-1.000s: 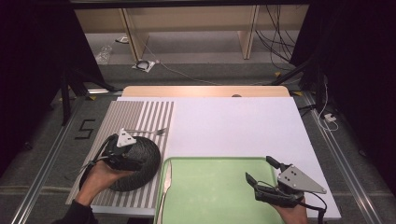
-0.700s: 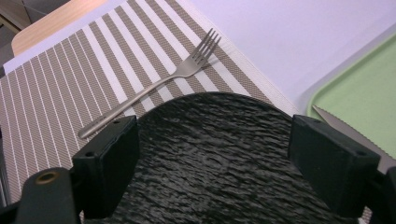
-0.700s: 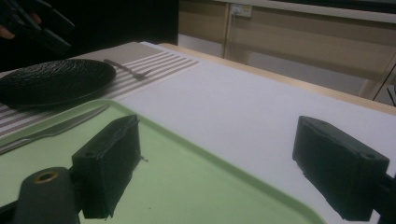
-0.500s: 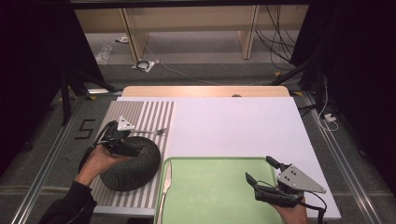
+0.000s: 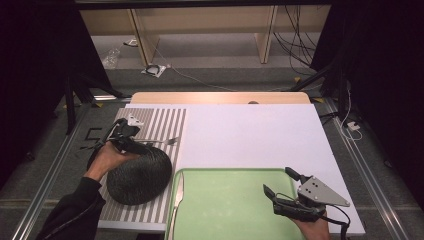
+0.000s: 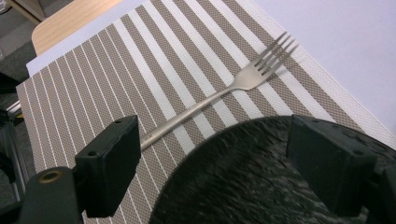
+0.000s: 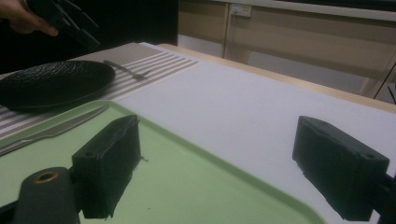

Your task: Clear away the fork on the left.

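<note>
Just ahead of the left tool [image 5: 121, 134], whose jaws stand wide and empty, a fork [image 6: 224, 93] lies flat on the striped mat [image 6: 116, 70] beside the black plate [image 6: 252, 182]. Light, stiff and probably slippery, it seems best pinched mid-handle.

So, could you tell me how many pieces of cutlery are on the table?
2: a fork on the striped placemat behind the black plate, and a knife on the green tray's left edge.

Dark room, grey floor [image 5: 220, 55], loose cables [image 5: 295, 37].
</note>
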